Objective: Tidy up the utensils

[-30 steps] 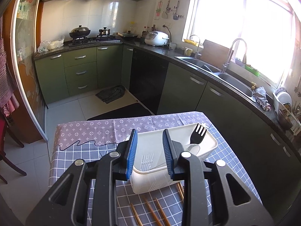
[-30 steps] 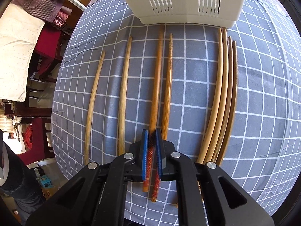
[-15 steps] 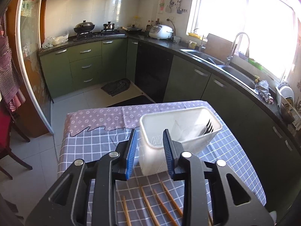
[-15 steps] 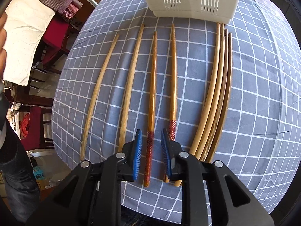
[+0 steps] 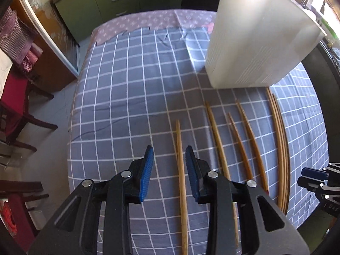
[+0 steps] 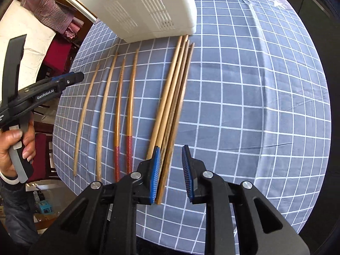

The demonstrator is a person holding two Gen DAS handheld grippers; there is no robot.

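Left gripper (image 5: 167,170) dropped from white slotted plastic basket (image 5: 261,42) to leftmost bamboo chopstick (image 5: 181,180), fingers released. Right gripper (image 6: 170,170) shifted to bundled wooden chopsticks (image 6: 172,97), fingers released.

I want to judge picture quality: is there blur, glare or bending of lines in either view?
Left wrist view: the white basket is smeared by blur, with glare at the top right. Right wrist view: sharp, but fisheye bends the chopsticks and the tablecloth grid.
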